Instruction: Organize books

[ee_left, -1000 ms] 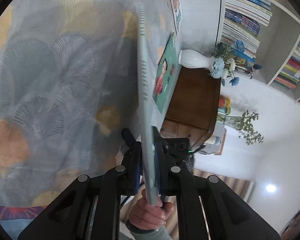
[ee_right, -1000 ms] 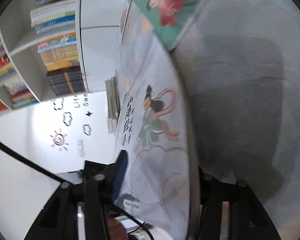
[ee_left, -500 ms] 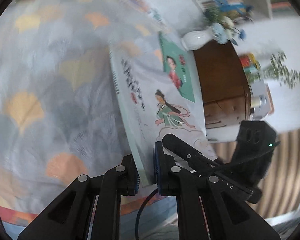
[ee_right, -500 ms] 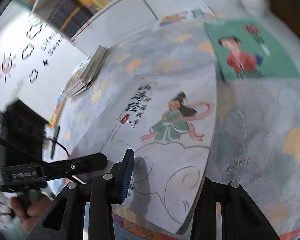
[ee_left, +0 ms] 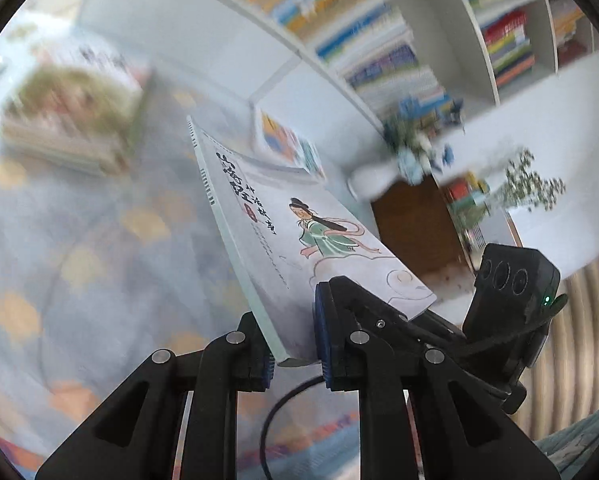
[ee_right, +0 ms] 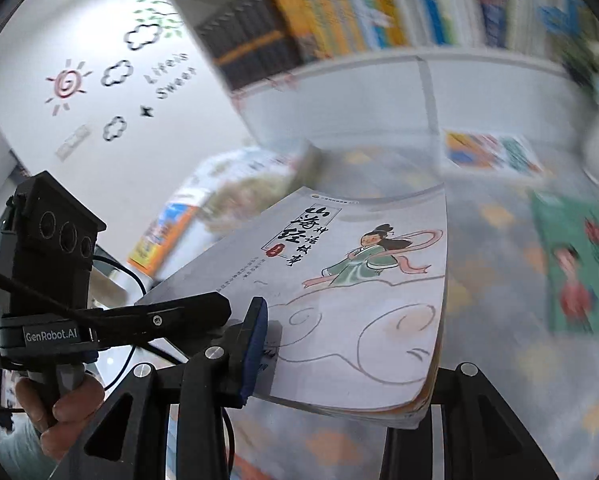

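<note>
A pale grey book [ee_left: 299, 240] with a green-robed figure on its cover hangs tilted above the patterned bedspread [ee_left: 99, 260], cover up. My left gripper [ee_left: 293, 344] has the book's near spine corner between its pads, and its jaws are opening. My right gripper [ee_right: 343, 360] is shut on the same book [ee_right: 359, 300] at the near page-edge side, with one blue pad on the cover and the other finger under it. Each gripper shows in the other's view: the right one's finger [ee_left: 363, 304] lies on the cover, and the left one's finger [ee_right: 179, 312] reaches in from the left.
A stack of books [ee_left: 71, 120] lies on the bed at the far left. A green book [ee_right: 575, 264] and a colourful one [ee_right: 491, 152] lie flat further right. Behind stand a full white bookshelf [ee_left: 419, 40], a white vase [ee_left: 375, 180] and a wooden cabinet [ee_left: 415, 224].
Both grippers rose off the bed with the book and rolled it from edge-on to cover-up. The views swung up toward the bookshelf and the book stack.
</note>
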`<state>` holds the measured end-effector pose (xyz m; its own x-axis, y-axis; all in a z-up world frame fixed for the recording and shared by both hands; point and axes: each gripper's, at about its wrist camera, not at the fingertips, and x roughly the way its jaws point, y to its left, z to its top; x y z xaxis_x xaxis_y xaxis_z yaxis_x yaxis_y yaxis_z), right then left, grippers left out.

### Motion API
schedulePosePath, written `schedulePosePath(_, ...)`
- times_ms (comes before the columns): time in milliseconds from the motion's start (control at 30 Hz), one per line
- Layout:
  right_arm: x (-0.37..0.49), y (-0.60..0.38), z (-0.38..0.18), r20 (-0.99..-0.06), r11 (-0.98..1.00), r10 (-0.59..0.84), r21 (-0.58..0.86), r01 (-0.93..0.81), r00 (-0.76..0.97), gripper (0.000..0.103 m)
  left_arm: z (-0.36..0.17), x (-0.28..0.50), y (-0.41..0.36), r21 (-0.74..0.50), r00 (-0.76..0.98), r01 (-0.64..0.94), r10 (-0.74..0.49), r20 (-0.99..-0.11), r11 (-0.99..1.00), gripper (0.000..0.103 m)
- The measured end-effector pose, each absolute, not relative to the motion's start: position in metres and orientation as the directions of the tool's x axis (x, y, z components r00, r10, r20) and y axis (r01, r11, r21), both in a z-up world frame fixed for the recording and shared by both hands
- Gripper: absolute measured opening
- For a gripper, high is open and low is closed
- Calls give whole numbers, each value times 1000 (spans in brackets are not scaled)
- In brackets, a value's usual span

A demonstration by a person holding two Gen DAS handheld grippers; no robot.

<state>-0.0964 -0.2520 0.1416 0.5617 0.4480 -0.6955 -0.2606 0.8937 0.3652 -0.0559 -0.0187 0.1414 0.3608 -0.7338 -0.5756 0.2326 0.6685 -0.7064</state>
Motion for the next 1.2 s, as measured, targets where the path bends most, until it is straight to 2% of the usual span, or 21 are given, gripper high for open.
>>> schedulePosePath(233, -11, -156, 143, -676, 870, 493, 363, -334, 547, 38, 138, 1, 55, -650, 461, 189, -651, -603, 736, 15)
schedulePosePath(300, 13, -132, 132, -694, 869, 495, 382, -315, 523, 38, 126, 22, 72, -640, 460, 154, -627, -628, 753, 15)
schedulePosePath(433, 55, -87, 99, -767, 896, 435, 317, -311, 471, 39, 89, 60, 92, -622, 422, 94, -597, -683, 778, 13)
schedulePosePath(733, 110, -59, 72, -833, 935, 343, 257, -244, 434, 40, 58, 111, 137, -669, 447, -8, -596, -667, 743, 12)
schedulePosePath(1000, 139, -45, 51, -861, 937, 342, 283, -203, 377, 42, 52, 113, 156, -635, 463, -55, -544, -700, 770, 14)
schedulePosePath(1067, 140, -39, 49, -859, 936, 342, 275, -221, 380, 49, 50, 106, 159, -625, 452, -65, -535, -714, 778, 15)
schedulePosePath(1200, 131, -28, 48, -866, 919, 343, 230, -319, 364, 76, 52, 87, 165, -611, 450, -78, -519, -727, 788, 16)
